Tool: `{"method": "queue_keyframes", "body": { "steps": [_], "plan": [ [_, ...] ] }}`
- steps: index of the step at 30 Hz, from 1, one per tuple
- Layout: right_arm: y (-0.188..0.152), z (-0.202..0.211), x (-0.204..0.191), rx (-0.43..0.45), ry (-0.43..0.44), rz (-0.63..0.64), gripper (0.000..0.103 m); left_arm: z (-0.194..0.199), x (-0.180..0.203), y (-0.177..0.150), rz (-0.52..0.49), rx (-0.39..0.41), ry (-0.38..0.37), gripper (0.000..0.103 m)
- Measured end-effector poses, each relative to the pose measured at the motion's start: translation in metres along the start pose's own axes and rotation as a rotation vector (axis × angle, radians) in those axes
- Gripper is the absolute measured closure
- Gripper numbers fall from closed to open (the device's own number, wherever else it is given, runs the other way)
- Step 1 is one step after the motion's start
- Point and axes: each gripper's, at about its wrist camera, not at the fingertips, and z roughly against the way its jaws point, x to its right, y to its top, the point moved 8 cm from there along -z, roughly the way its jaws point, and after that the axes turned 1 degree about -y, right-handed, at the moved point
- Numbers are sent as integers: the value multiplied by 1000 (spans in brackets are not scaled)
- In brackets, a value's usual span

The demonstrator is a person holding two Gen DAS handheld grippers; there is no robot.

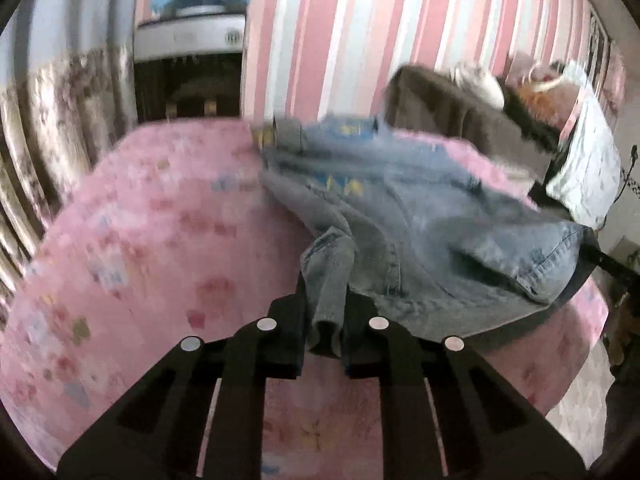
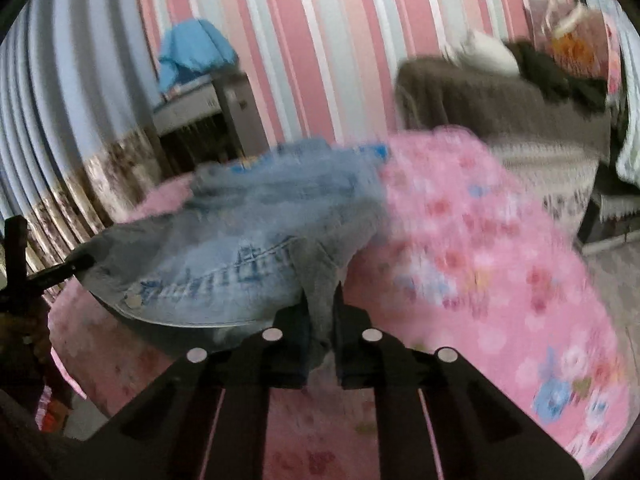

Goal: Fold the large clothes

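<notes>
A light-blue denim jacket [image 1: 420,216] lies crumpled on a pink floral bedspread [image 1: 140,240]. In the left wrist view my left gripper [image 1: 326,300] is shut on a bunched fold of the denim at its near edge, and the cloth hangs down between the pads. The far right corner of the jacket is lifted by the other gripper's black fingers [image 1: 604,256]. In the right wrist view the denim jacket [image 2: 248,240] spreads to the left, and my right gripper [image 2: 322,304] is shut on a grey-blue fold of it. The left gripper's fingers [image 2: 60,270] hold the jacket's far left corner there.
A pink, white and grey striped wall [image 1: 340,40] runs behind the bed. A brown blanket [image 1: 460,116] with white and dark clothes on it is piled at the back right. A dark cabinet [image 1: 188,80] under a blue cloth [image 2: 196,56] stands at the back left. Bare floor [image 2: 616,272] shows on the right.
</notes>
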Motion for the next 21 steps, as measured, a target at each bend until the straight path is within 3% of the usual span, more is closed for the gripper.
{"method": "queue_keyframes", "body": {
  "steps": [4,8,16,21],
  "plan": [
    [52,-5,-14,120,8,36,95,0,0,45,-29,113,43,92],
    [101,-28,-21,178,-19,69,95,-27,-2,103,-57,196,97,92],
    [215,-130,3,193,-60,24,95,-121,-1,207,-128,200,168,92],
    [254,-217,20,155,-84,-26,95,-201,-20,257,-105,156,237,91]
  ]
}}
